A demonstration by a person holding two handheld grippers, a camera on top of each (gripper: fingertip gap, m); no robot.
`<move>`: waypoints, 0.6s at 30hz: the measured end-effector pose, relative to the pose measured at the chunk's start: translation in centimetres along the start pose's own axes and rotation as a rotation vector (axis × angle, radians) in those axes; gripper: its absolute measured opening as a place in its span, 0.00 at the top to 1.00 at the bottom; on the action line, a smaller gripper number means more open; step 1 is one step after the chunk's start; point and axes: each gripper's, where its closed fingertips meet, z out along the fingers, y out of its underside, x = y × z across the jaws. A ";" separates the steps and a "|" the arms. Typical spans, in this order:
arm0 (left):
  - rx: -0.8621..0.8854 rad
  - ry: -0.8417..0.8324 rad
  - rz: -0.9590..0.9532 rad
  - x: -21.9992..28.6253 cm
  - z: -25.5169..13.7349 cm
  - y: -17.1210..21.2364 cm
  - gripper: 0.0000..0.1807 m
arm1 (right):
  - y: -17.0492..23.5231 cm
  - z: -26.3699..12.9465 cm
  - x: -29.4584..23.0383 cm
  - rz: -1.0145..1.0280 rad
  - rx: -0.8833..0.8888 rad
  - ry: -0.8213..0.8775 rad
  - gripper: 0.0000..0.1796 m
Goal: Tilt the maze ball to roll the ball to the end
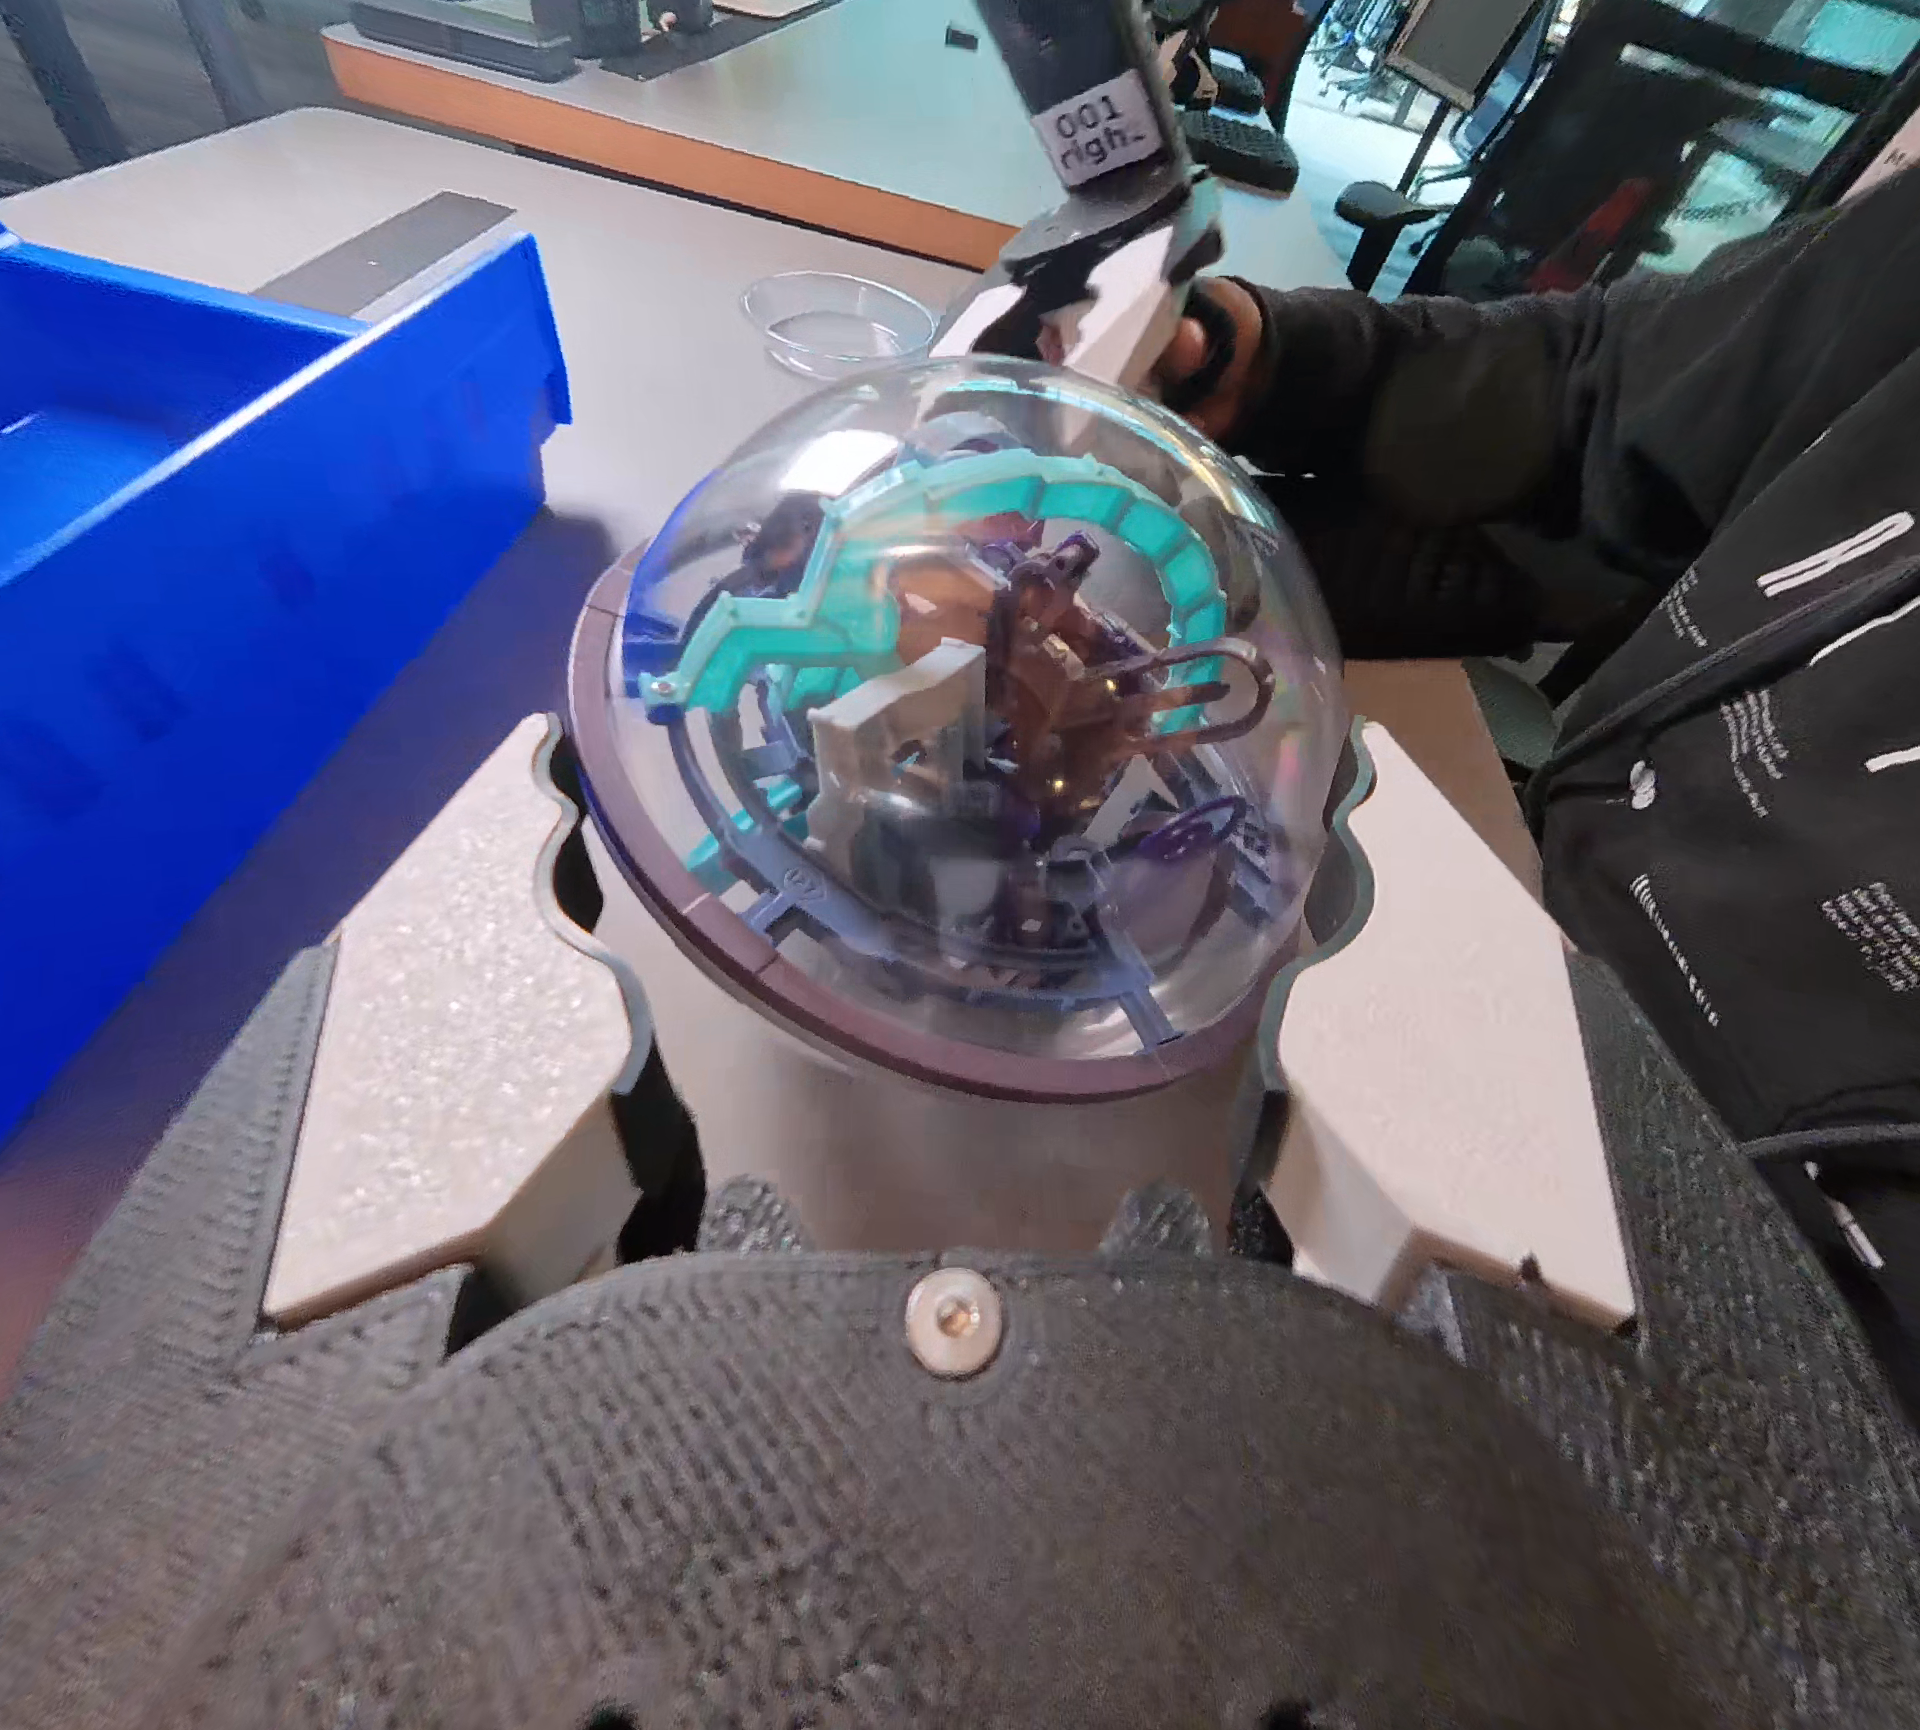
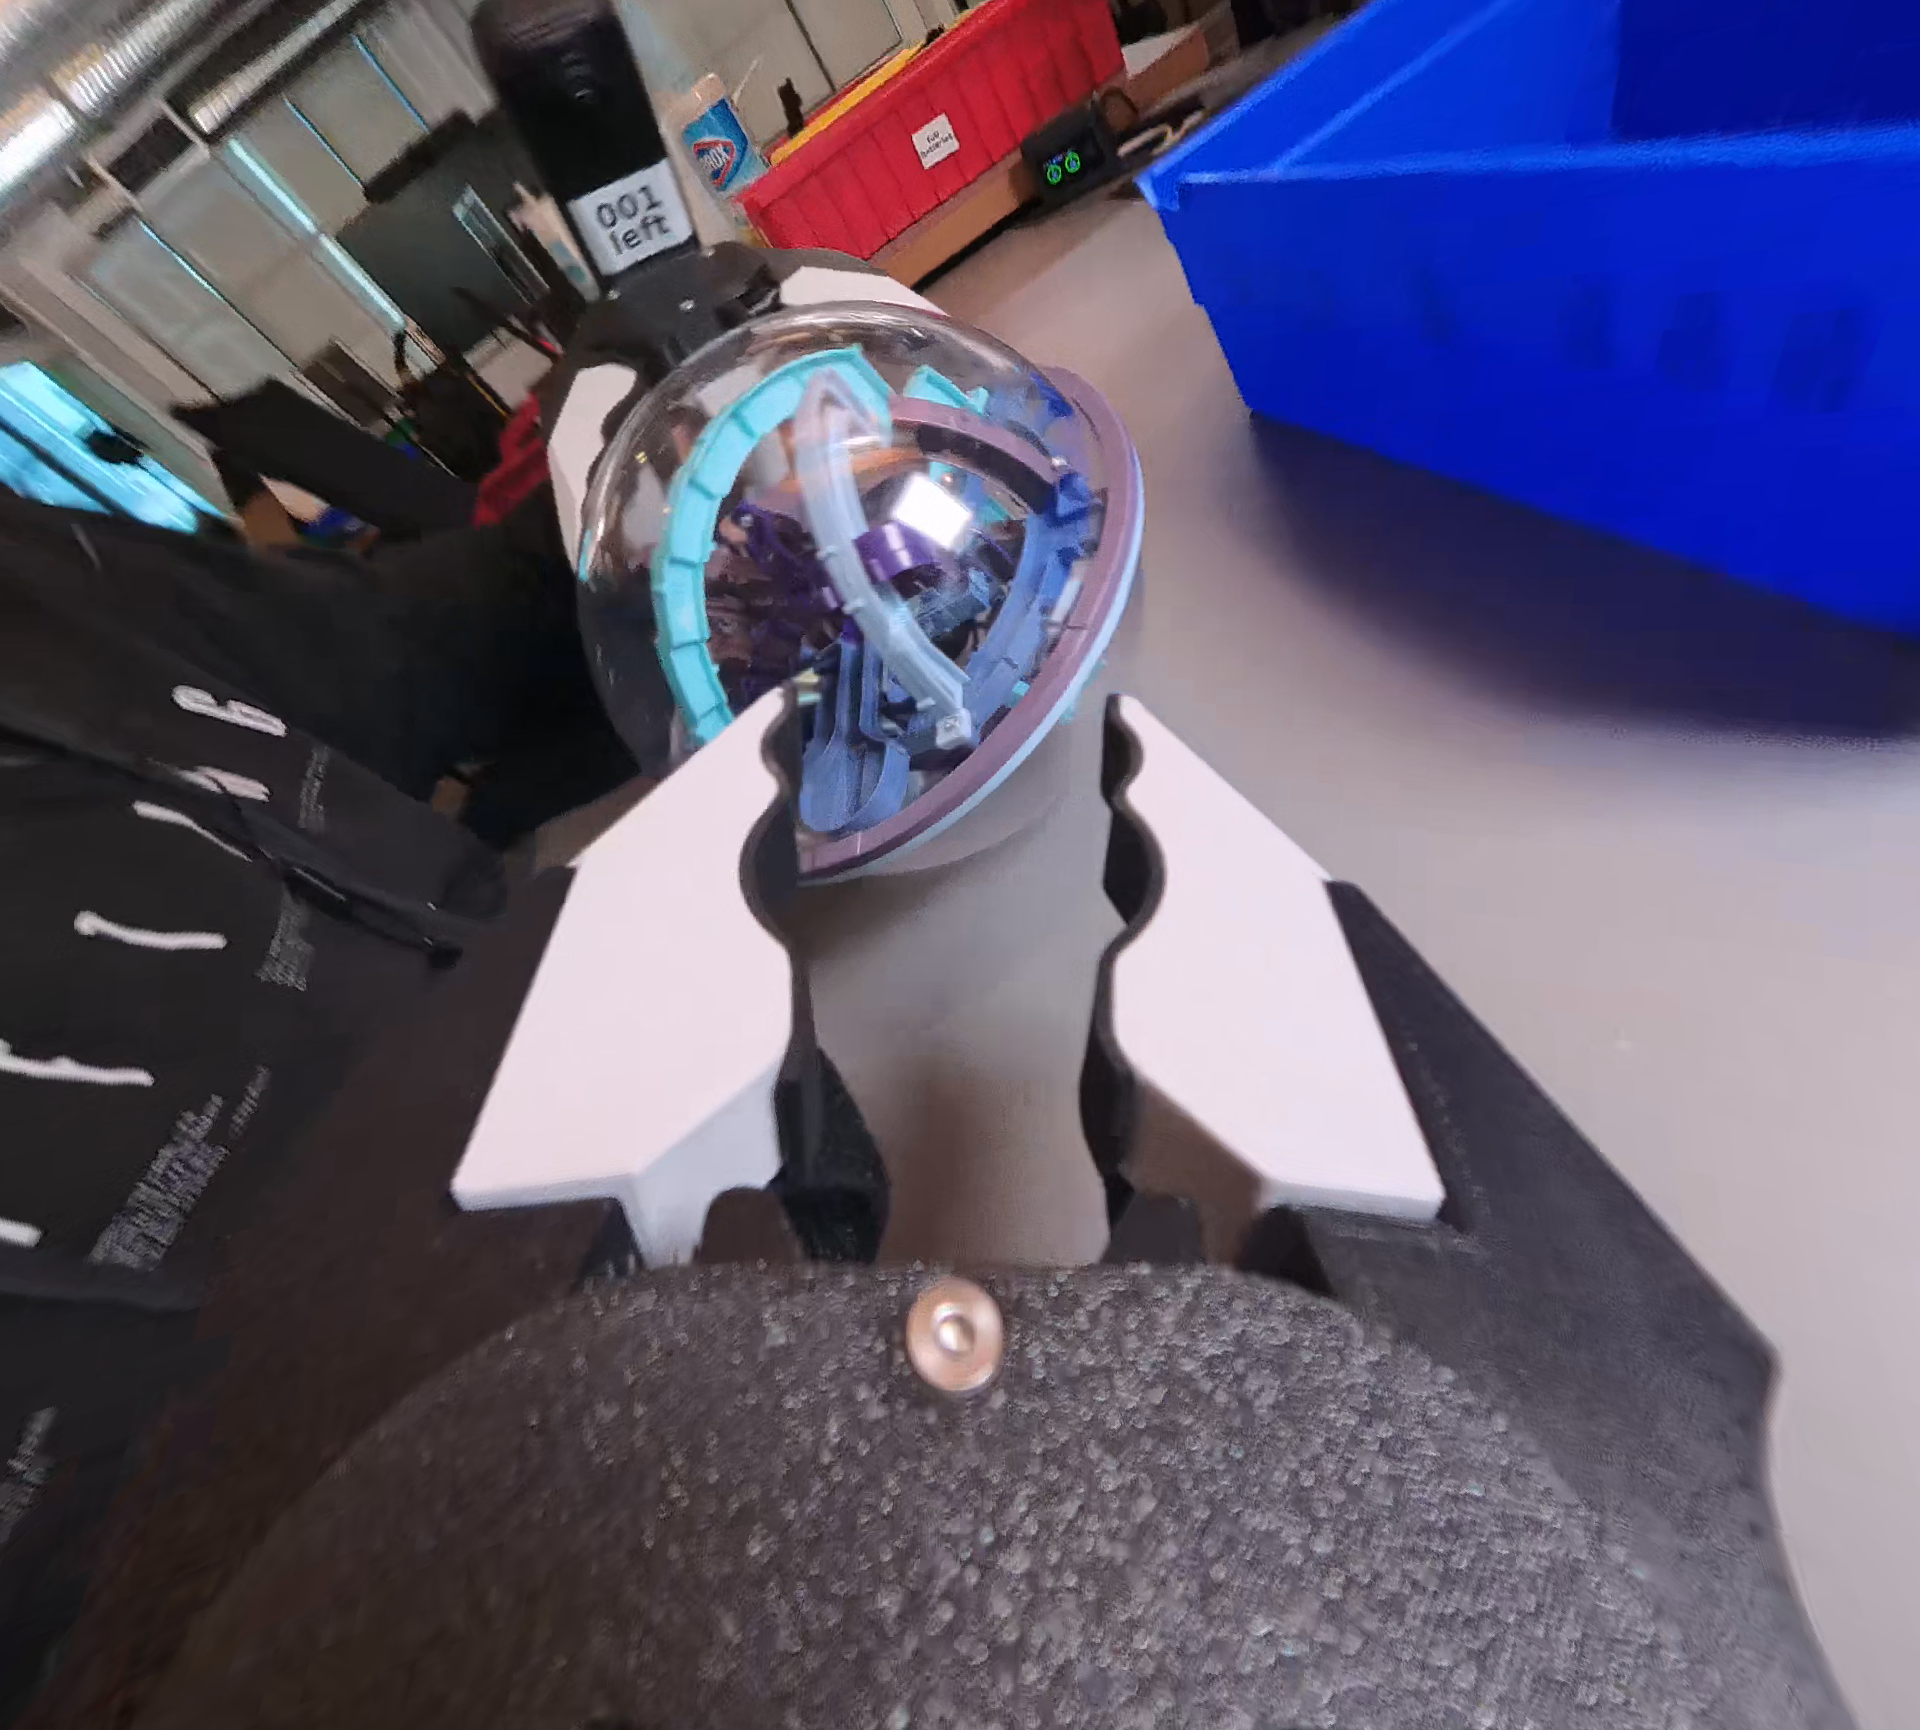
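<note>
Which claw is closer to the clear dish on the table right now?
Right. The right claw is just beside the clear dish, behind the maze ball; the left claw is on the ball's near side.

blue bin (image 1: 260, 475) cropped, maze ball's (image 1: 956, 704) small ball indiscernible

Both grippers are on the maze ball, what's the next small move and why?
Probably one slow, slight tilt, then check. The left gripper is spread around the maze ball and the right gripper meets it from the other side, so it looks held. The small ball inside isn't visible in either view, so the direction can't be told.
</note>
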 end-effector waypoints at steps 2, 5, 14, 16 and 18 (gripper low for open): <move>0.008 0.006 -0.017 -0.2 0.0 -0.1 0.23 | -0.2 -0.7 -0.8 -0.142 -0.005 0.032 0.63; 0.024 0.005 -0.043 -0.5 0.0 -0.1 0.23 | 0.9 -0.3 -2.0 -0.286 -0.058 0.077 0.59; 0.018 -0.020 -0.207 -2.5 1.6 -1.4 0.23 | 2.8 2.0 -0.9 -0.372 -0.106 0.168 0.58; 0.012 -0.015 -0.206 -2.6 1.8 -1.6 0.23 | 2.9 1.9 -0.8 -0.358 -0.097 0.171 0.58; 0.013 -0.006 -0.170 -2.4 1.9 -1.7 0.23 | 3.1 1.9 -0.9 -0.376 -0.093 0.177 0.59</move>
